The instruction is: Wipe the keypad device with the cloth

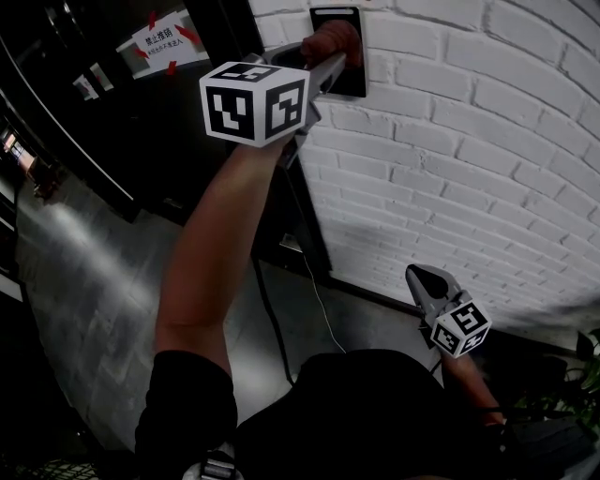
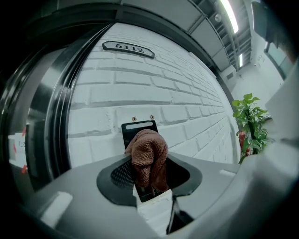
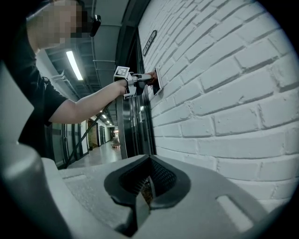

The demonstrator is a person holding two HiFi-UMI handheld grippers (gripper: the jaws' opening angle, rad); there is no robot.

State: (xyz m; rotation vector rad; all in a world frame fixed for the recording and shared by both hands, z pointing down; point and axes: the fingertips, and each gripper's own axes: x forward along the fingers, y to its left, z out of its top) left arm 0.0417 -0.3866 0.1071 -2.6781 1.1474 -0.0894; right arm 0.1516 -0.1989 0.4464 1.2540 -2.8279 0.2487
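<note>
A plate reading 5112 (image 2: 128,48) hangs on the white brick wall (image 2: 196,107), upper centre of the left gripper view, above the black keypad device (image 2: 138,128). The left gripper (image 2: 150,179), on a raised outstretched arm, clamps the brown cloth (image 2: 148,156) against that device; the right gripper (image 3: 143,187) hangs low, jaws closed on nothing

White brick wall (image 1: 450,159) — dark doorway (image 1: 112,131), grey floor (image 1: 84,300), ceiling striplight (image 2: 229,14).

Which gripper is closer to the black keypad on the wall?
Left. The left gripper holds the cloth up at the keypad device. The right gripper hangs low beside the brick wall, well below it, jaws shut.
</note>
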